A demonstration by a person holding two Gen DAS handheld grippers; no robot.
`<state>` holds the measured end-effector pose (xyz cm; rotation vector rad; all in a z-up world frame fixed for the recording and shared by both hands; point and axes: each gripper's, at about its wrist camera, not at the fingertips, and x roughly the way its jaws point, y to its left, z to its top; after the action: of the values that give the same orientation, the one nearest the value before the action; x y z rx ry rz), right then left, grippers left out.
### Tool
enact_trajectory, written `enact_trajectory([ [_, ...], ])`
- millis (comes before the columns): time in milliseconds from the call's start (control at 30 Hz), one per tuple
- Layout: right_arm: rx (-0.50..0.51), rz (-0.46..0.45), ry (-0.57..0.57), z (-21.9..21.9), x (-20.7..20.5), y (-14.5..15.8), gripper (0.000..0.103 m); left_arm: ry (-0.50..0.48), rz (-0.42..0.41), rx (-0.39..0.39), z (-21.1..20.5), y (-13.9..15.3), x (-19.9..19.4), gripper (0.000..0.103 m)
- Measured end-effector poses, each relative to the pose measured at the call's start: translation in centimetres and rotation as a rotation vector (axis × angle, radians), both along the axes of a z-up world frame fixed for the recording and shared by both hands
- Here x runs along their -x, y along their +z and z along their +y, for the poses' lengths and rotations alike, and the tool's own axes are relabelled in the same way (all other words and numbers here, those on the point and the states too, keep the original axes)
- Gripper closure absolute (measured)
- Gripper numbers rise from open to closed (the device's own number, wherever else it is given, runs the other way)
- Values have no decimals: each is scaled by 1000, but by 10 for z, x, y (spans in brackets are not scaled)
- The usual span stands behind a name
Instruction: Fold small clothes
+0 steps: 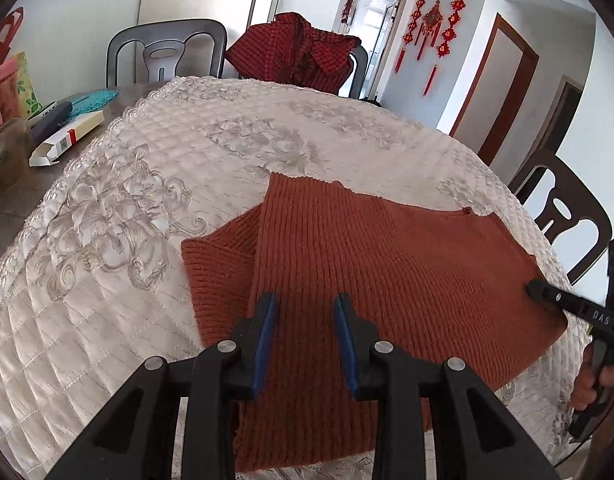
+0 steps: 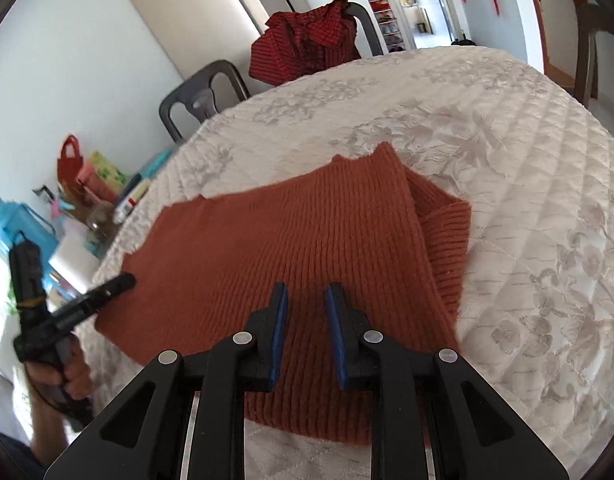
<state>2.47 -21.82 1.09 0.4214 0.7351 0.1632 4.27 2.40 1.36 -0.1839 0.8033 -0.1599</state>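
Observation:
A rust-orange ribbed knit garment (image 1: pixel 367 264) lies flat on the quilted cream tablecloth (image 1: pixel 107 220), with one side folded over the body and a sleeve end sticking out beneath. It also shows in the right wrist view (image 2: pixel 287 248). My left gripper (image 1: pixel 305 300) is open and empty, hovering just above the garment's near part. My right gripper (image 2: pixel 305 290) is open and empty above the garment's near edge. The right gripper's tip also shows at the garment's right edge in the left wrist view (image 1: pixel 537 289). The left gripper's tip shows at the garment's left edge in the right wrist view (image 2: pixel 123 282).
A red checked garment (image 1: pixel 295 56) hangs over a dark chair at the far side. More dark chairs (image 1: pixel 167 52) stand around the table. A white box (image 1: pixel 67 138), a teal cloth, bags and a jar clutter the table's left edge. A doorway and red hangings are behind.

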Motion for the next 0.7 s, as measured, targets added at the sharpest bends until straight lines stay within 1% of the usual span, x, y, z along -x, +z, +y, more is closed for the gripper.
enact_trajectory([
  [67, 15, -25, -16, -5, 2, 6, 83, 2, -20, -22, -1, 3, 0, 71],
  [133, -21, -28, -38, -14, 0, 7, 83, 13, -31, -45, -2, 4, -4, 71],
  [200, -41, -5, -90, -28, -4, 0, 83, 31, 1, -45, 1, -3, -12, 71],
  [233, -50, 3, -111, -33, -7, -3, 83, 36, 2, -43, 0, -3, -13, 71],
  [333, -105, -8, -126, -41, -8, -5, 83, 39, 1, -35, 1, -3, -13, 71],
  [400, -87, -6, -128, -38, -8, -3, 83, 39, 1, -31, 2, -3, -12, 71],
  [500, -50, -11, -96, -24, -9, 6, 83, 40, 1, -36, 1, -3, -13, 70],
  [700, -9, -34, 91, 31, -17, 17, 83, 41, 0, -36, 1, -2, -13, 69],
])
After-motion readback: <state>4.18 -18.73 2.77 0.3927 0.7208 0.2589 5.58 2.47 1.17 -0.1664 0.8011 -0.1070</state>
